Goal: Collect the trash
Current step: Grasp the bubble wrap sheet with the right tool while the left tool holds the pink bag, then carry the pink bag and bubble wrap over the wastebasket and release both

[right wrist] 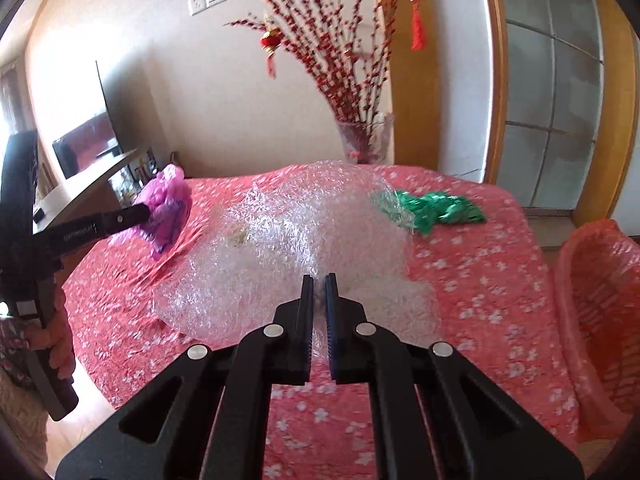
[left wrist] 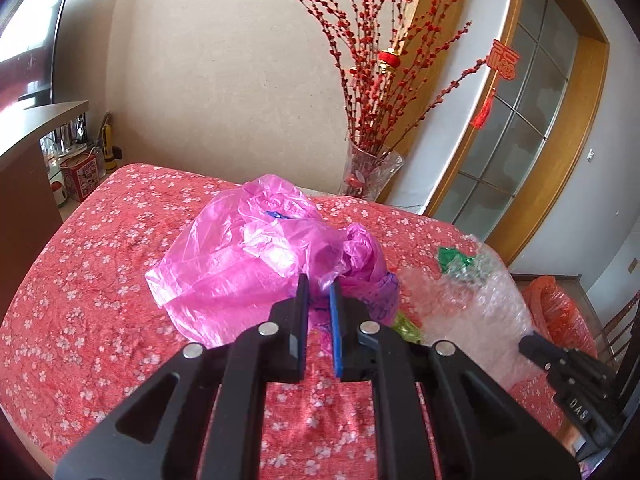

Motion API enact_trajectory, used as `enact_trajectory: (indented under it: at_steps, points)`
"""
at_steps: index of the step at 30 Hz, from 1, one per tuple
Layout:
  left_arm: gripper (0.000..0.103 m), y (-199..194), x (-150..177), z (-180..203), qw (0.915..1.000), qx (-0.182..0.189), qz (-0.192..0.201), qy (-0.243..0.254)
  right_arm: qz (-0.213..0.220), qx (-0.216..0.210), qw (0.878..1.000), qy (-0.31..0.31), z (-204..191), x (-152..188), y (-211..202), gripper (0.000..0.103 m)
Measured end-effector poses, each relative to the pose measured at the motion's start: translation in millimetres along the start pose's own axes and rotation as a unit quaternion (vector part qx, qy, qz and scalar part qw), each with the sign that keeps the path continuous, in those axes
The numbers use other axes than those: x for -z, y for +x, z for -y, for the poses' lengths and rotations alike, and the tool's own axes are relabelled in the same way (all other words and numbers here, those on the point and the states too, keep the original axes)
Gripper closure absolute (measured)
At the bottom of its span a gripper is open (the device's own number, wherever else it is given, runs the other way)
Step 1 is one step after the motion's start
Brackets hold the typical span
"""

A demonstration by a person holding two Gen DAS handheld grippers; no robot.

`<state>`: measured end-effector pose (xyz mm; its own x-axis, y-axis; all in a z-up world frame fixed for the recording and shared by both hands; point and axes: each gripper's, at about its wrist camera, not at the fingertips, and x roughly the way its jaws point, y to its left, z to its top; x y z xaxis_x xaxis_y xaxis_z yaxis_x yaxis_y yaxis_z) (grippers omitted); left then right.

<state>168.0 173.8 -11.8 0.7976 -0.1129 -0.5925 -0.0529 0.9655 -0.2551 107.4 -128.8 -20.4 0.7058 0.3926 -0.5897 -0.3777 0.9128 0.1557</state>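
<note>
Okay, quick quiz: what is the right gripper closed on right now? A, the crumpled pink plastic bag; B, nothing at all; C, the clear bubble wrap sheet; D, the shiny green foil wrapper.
C: the right gripper is pinched shut on the clear bubble wrap sheet, while the pink plastic bag sits in the left gripper.

On the table (right wrist: 460,280), the bubble wrap (right wrist: 288,240) lies between the plastic bag (right wrist: 168,204) at left and the foil wrapper (right wrist: 436,208) at right; a vase (right wrist: 362,140) stands behind.

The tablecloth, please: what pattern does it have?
Red tablecloth with small white blossoms; clearest in the left wrist view.
</note>
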Motion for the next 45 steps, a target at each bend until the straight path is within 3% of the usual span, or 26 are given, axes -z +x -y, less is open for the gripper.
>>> enact_trajectory:
  at_steps: [12,25,33,45]
  points:
    - [0.093,9.0,-0.2,50.3,0.9985,0.041,-0.01,0.035,0.046,0.077,0.995,0.049,59.9,-7.7,-38.0,0.096]
    - [0.093,25.3,2.3,123.0,0.9909,0.107,-0.028,0.077,0.071,0.152,0.98,0.104,126.3,2.5,-68.8,0.096]
    - [0.093,34.0,14.9,178.9,0.9813,0.152,-0.043,0.11,0.079,0.208,0.966,0.134,163.8,12.2,-87.1,0.096]
    - [0.093,49.8,36.9,267.0,0.9587,0.225,-0.072,0.159,0.087,0.27,0.94,0.19,215.8,31.2,-115.8,0.096]
